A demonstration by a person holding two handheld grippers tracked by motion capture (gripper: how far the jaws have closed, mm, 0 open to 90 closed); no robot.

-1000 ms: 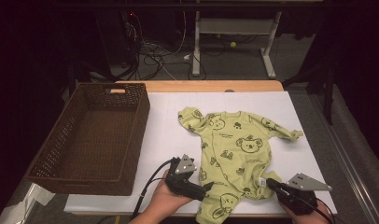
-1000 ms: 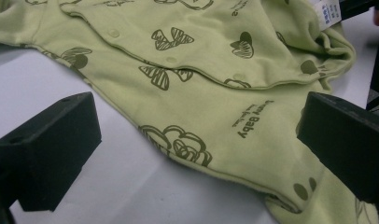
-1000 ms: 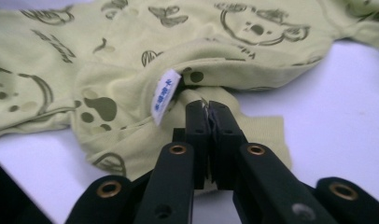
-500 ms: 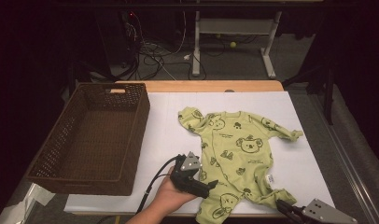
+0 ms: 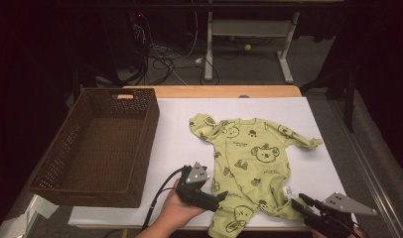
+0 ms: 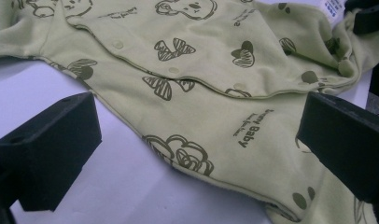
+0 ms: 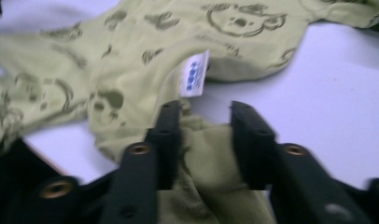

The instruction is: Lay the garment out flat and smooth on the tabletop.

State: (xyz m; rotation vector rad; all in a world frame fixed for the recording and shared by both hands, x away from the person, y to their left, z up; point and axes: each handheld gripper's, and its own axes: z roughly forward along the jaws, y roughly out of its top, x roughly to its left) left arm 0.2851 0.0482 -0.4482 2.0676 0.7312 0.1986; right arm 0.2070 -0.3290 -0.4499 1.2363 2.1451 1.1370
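A light green baby onesie [image 5: 249, 163] with koala prints lies flat on the white table [image 5: 179, 144], neck toward the far left. My left gripper [image 5: 220, 198] rests at its left leg. In the left gripper view the left gripper [image 6: 197, 144] stands open, its pads wide on either side of the onesie [image 6: 215, 79] cloth. My right gripper [image 5: 298, 203] sits at the right leg's end near the front edge. Its jaws have just been opening. In the right gripper view the right gripper [image 7: 206, 135] stands parted, with bunched onesie [image 7: 131, 60] cloth lying loosely between its jaws, below a white label [image 7: 195, 73].
A dark brown wicker basket [image 5: 149, 148] stands on the left part of the table, close to the onesie's left side. Beyond the table's far edge are a desk frame [image 5: 209, 54] and cables [image 5: 160, 54] on the floor.
My right gripper drew back toward the near right corner, then came forward again, ending slightly further right. The left gripper and hand have stayed in place.
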